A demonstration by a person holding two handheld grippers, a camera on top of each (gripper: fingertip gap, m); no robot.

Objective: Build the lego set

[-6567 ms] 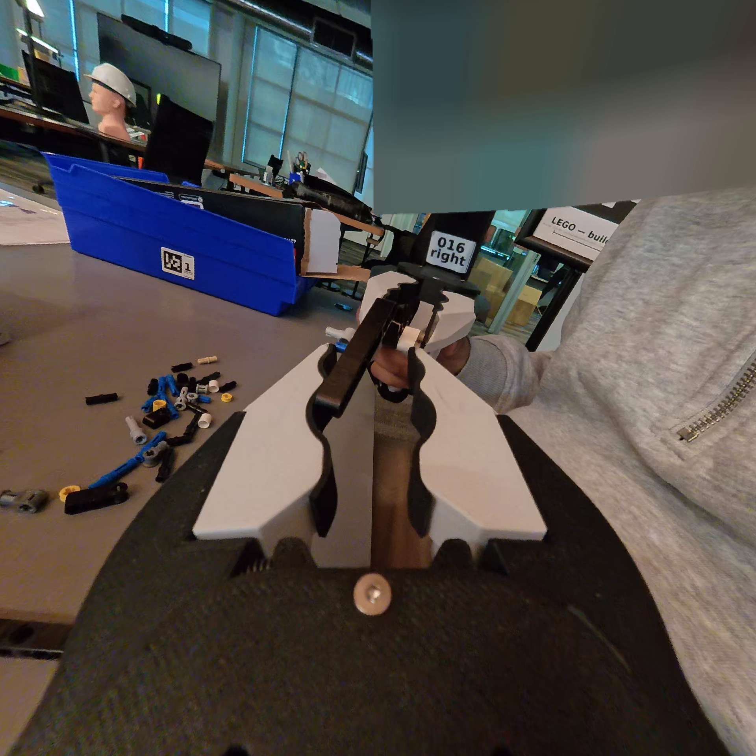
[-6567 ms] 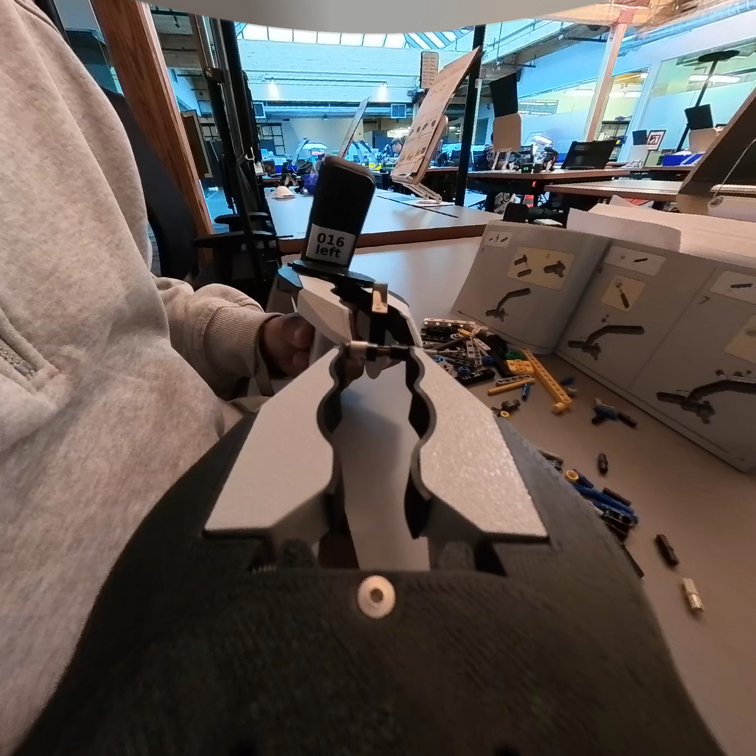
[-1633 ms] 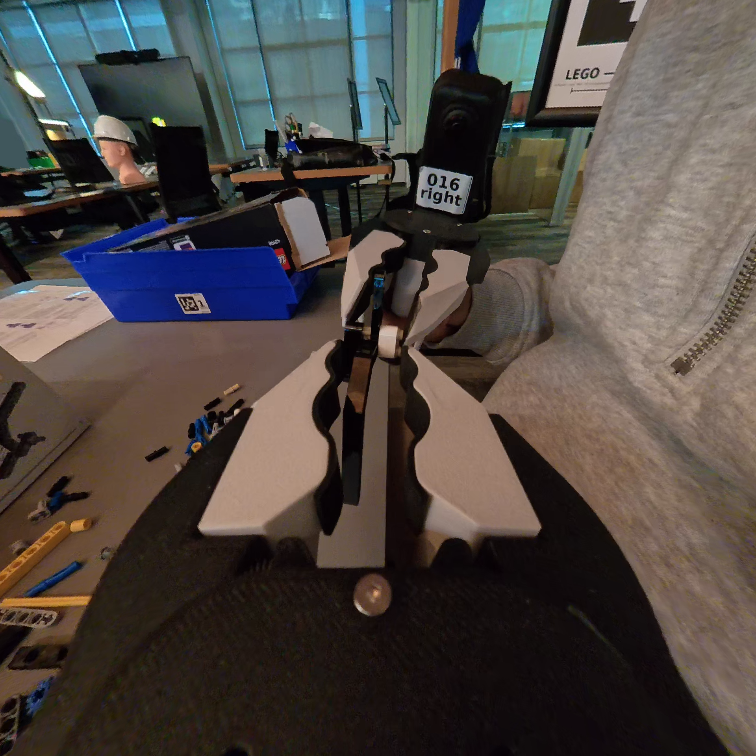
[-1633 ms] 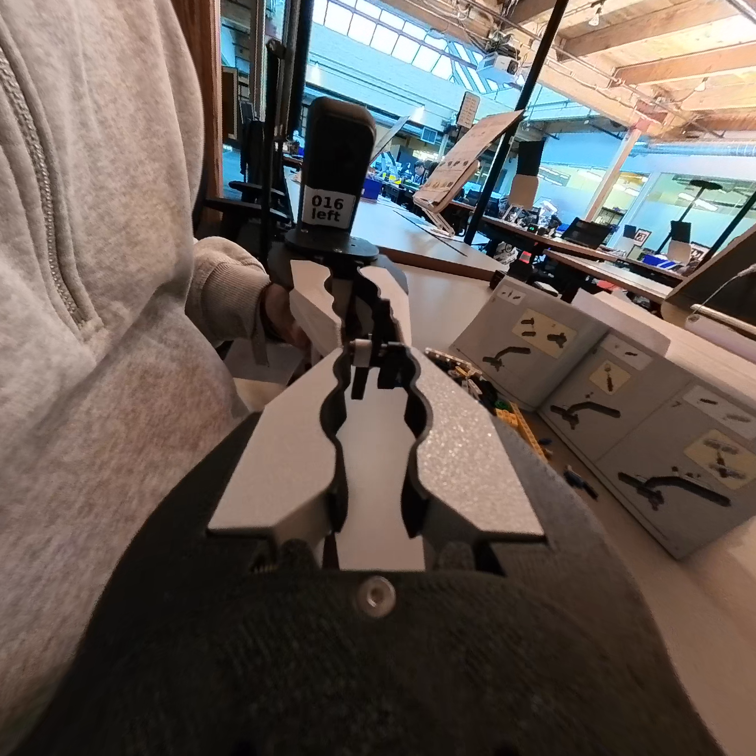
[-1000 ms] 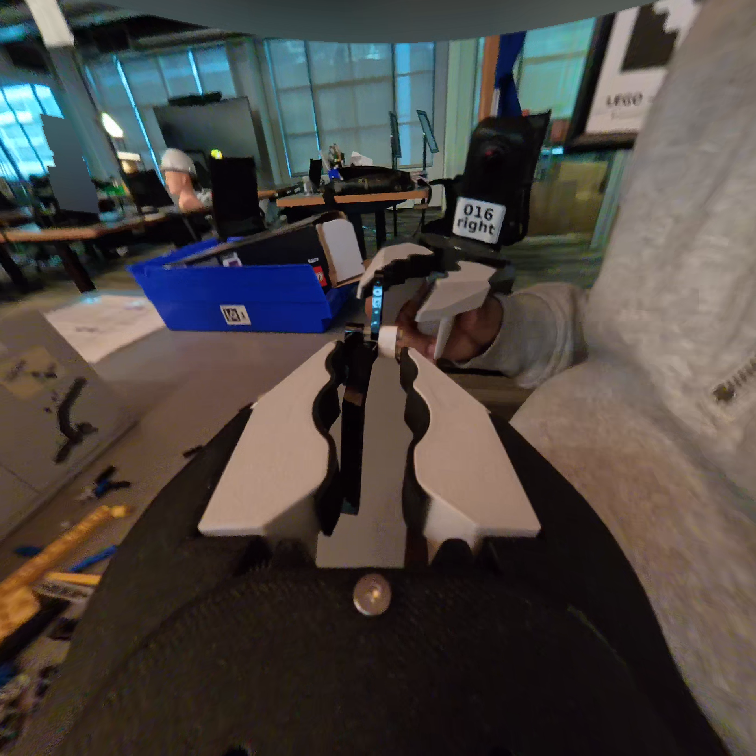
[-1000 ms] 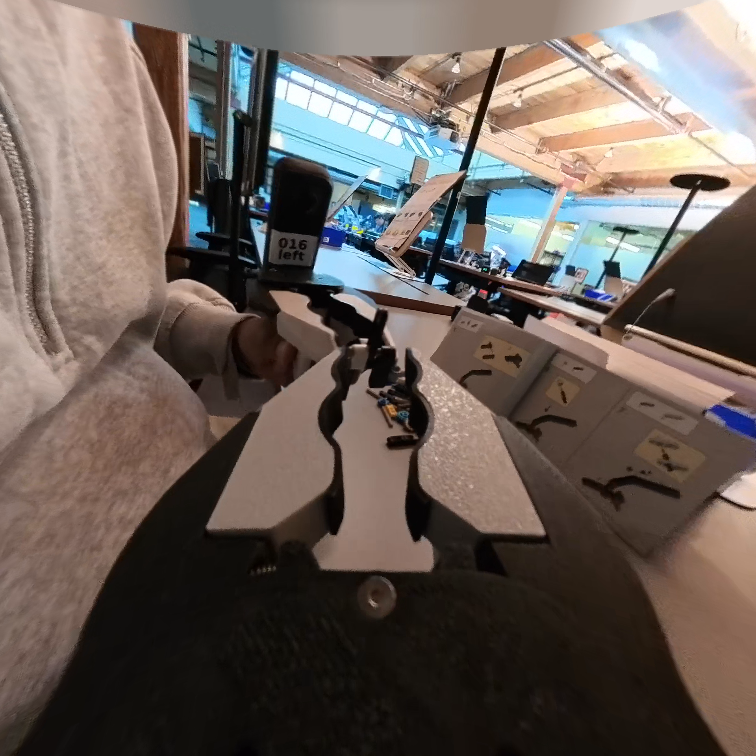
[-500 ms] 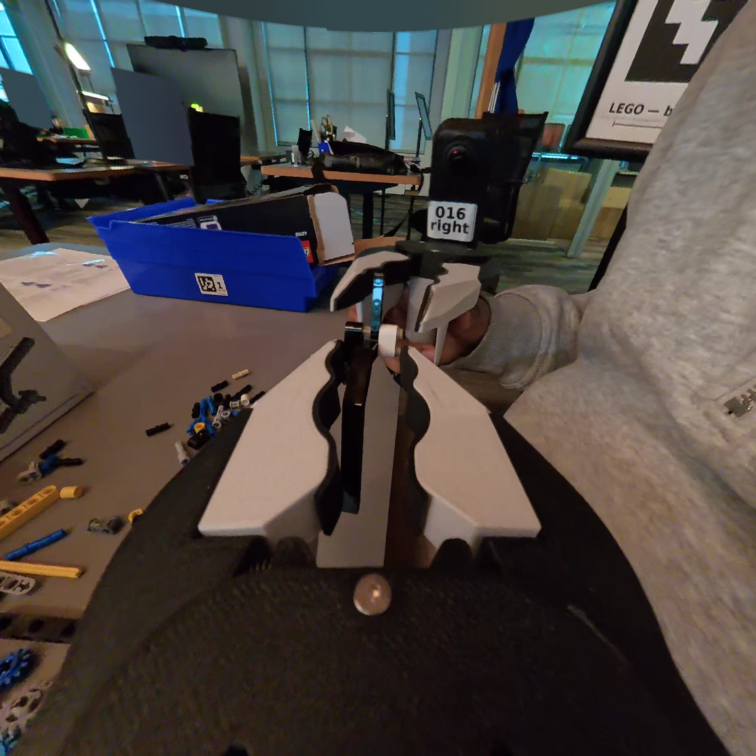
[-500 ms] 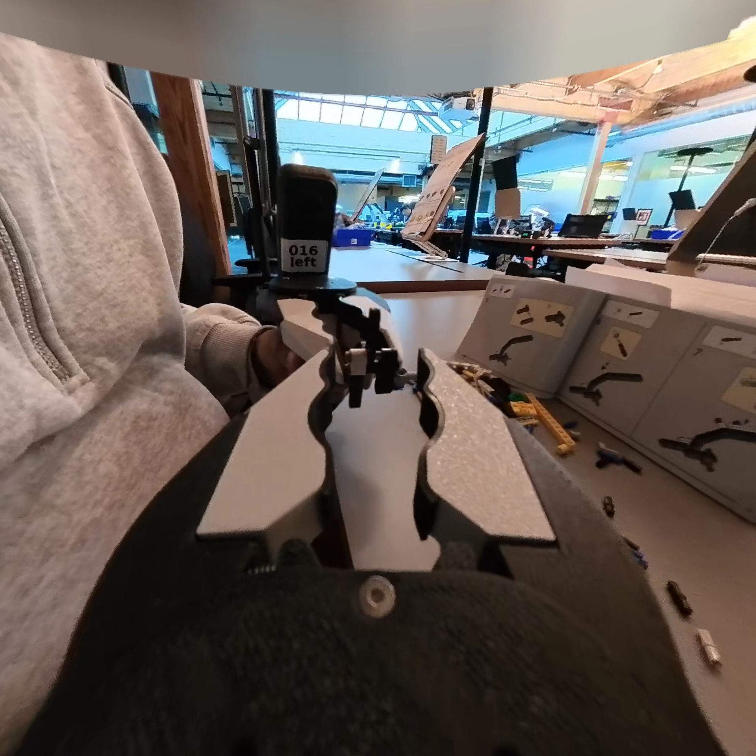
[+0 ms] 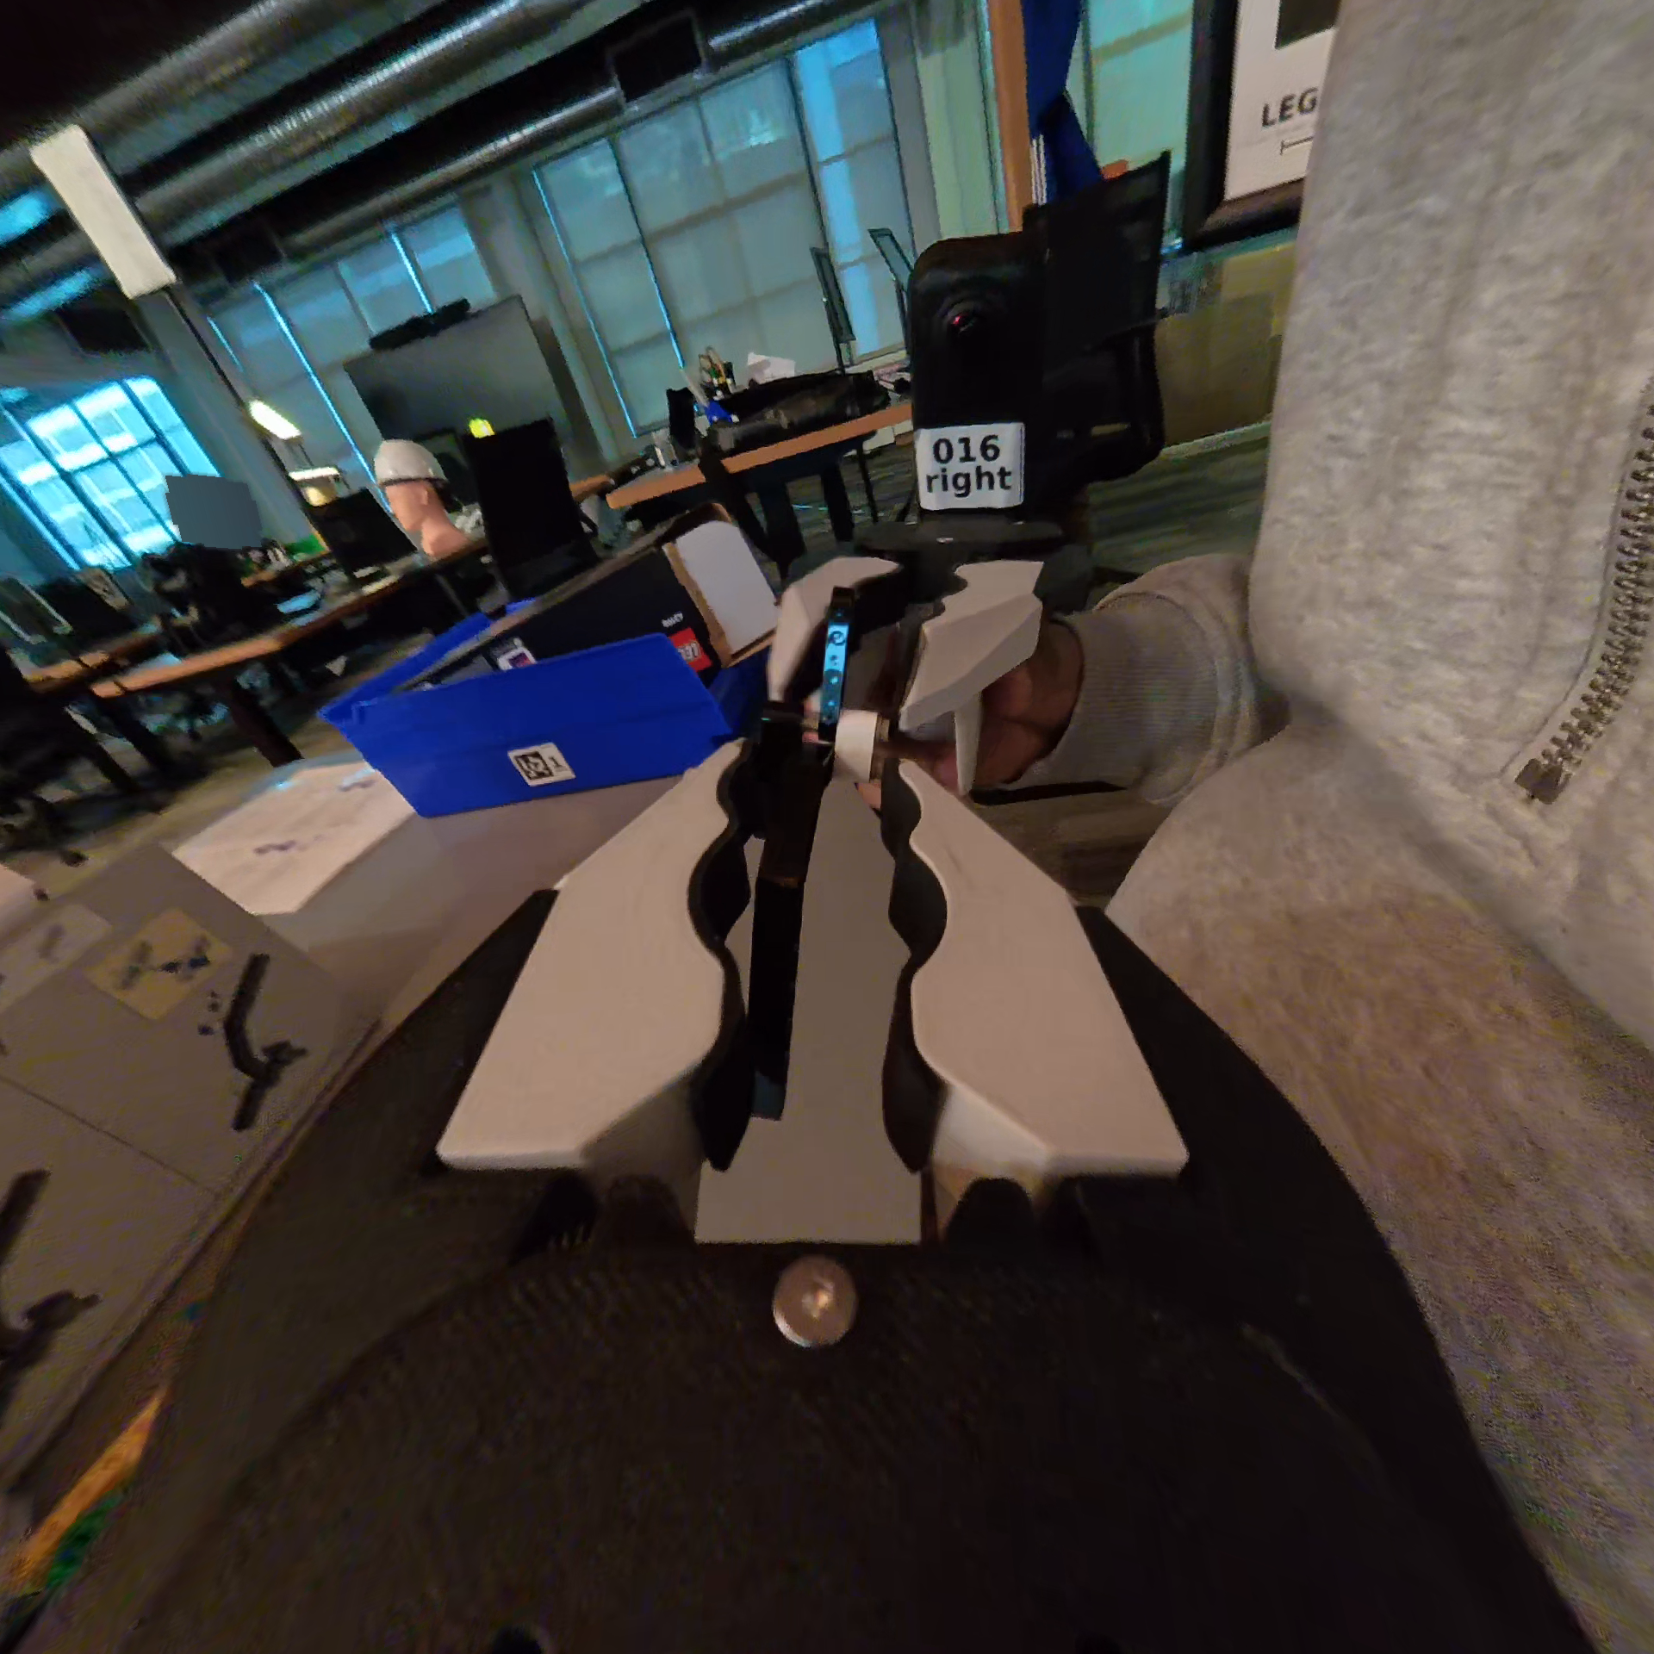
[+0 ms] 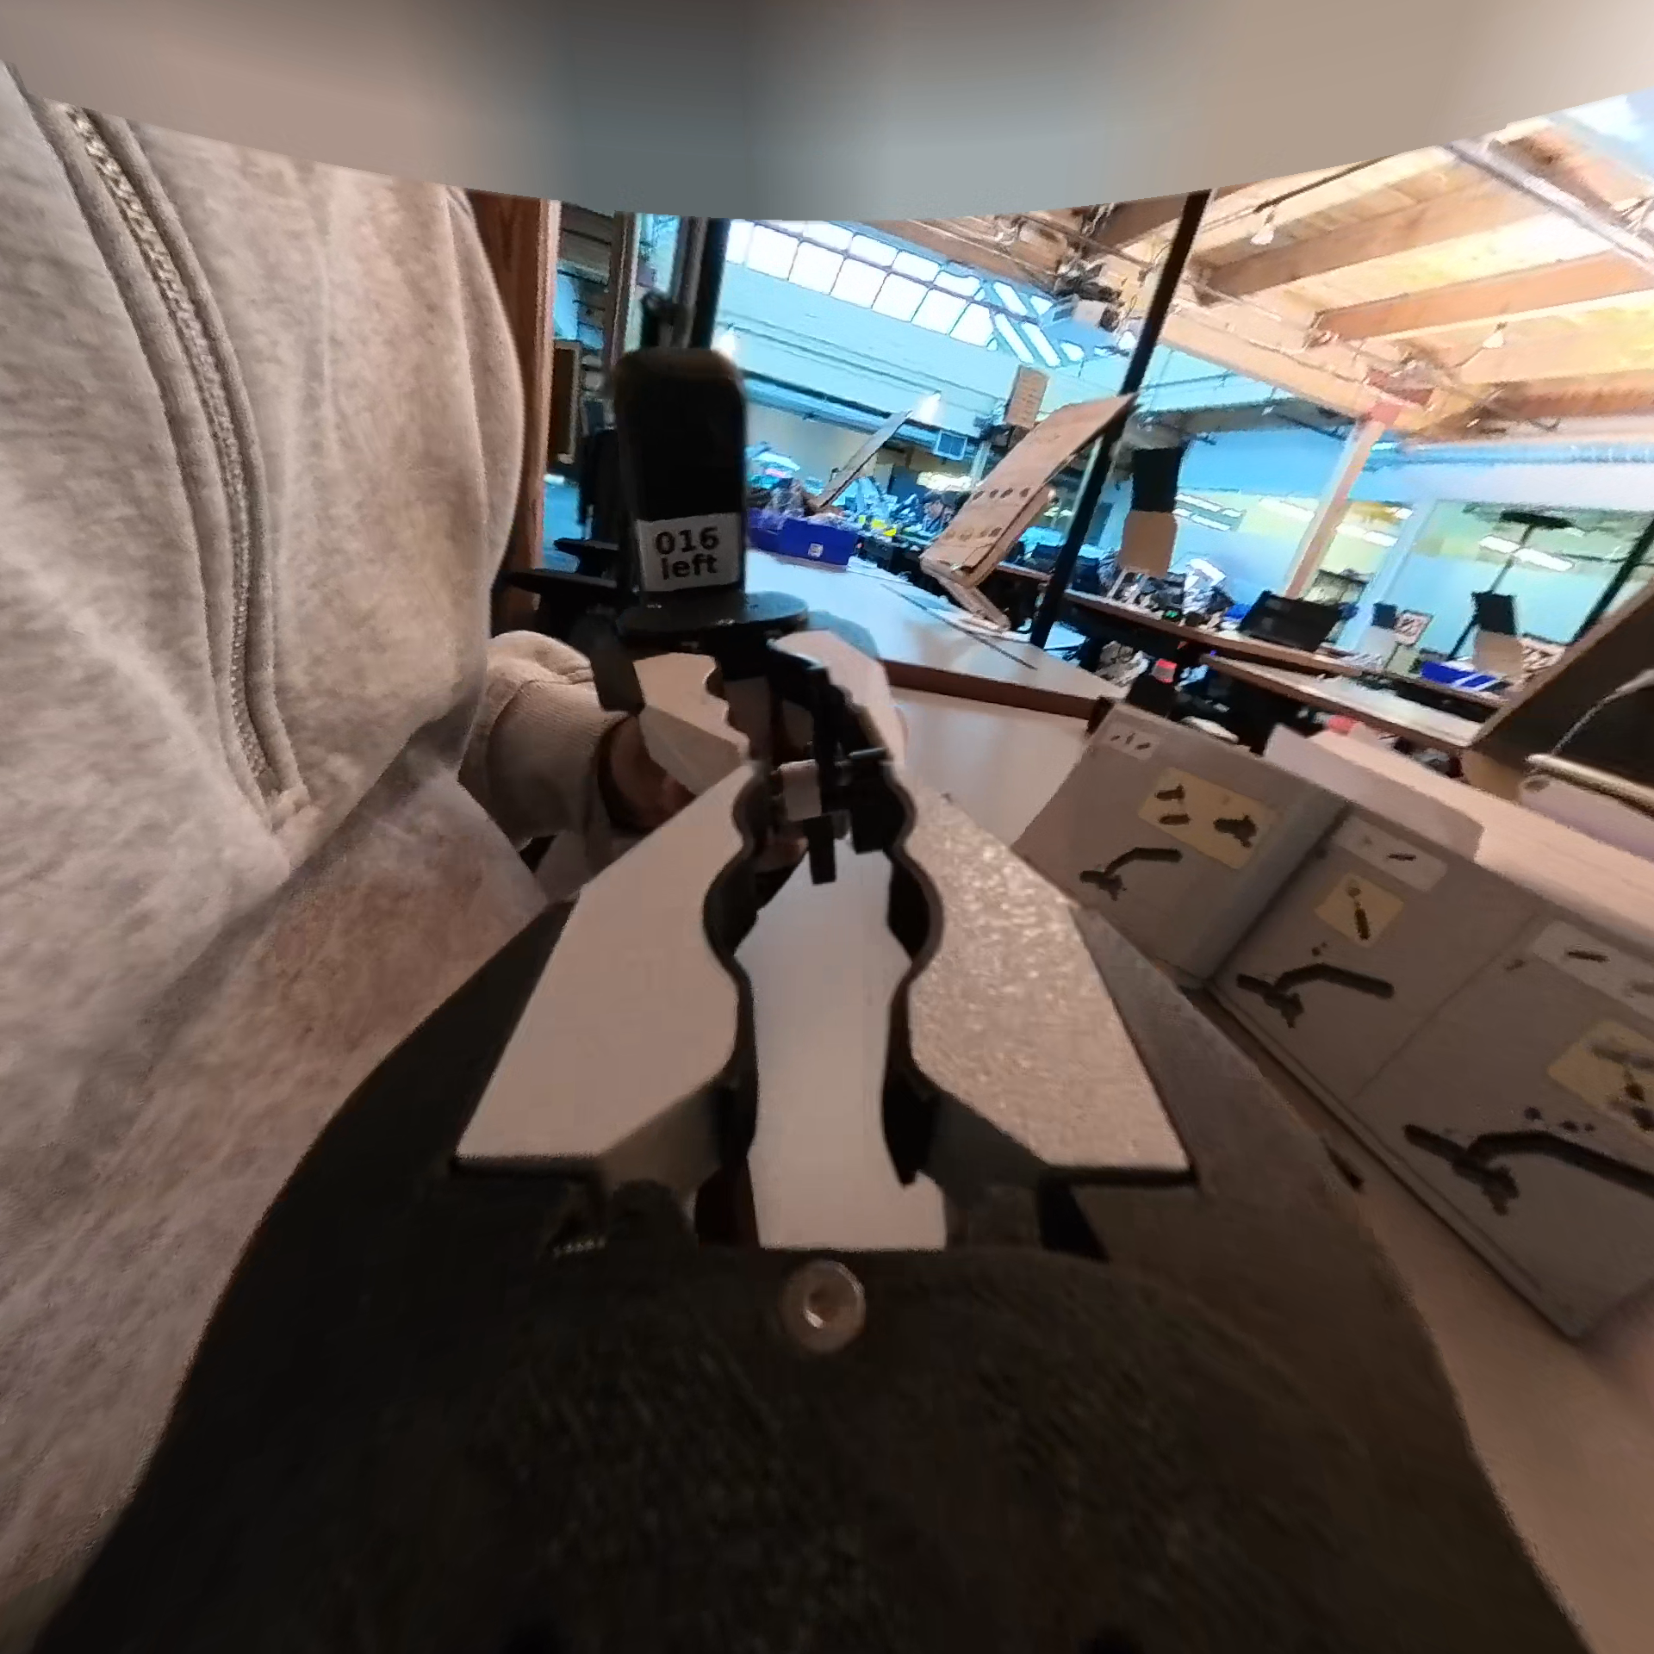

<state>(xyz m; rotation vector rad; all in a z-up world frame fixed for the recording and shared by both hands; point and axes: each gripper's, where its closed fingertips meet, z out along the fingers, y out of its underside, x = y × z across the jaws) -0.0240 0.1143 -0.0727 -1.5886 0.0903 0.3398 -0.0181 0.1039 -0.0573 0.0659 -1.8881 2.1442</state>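
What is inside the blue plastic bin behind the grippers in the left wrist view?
A black cardboard box with an open white end flap leans in the blue plastic bin. The bin's wall covers the box's lower part and anything beneath.

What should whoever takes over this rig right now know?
Left gripper: shut on the black beam, held in the air.
Right gripper: tips flank the white bush at the beam's end; whether it is clamped is unclear.
Done: a small sub-assembly with a blue piece is on the beam.
Left to do: probably seat the bush, then continue by the grey step boards.
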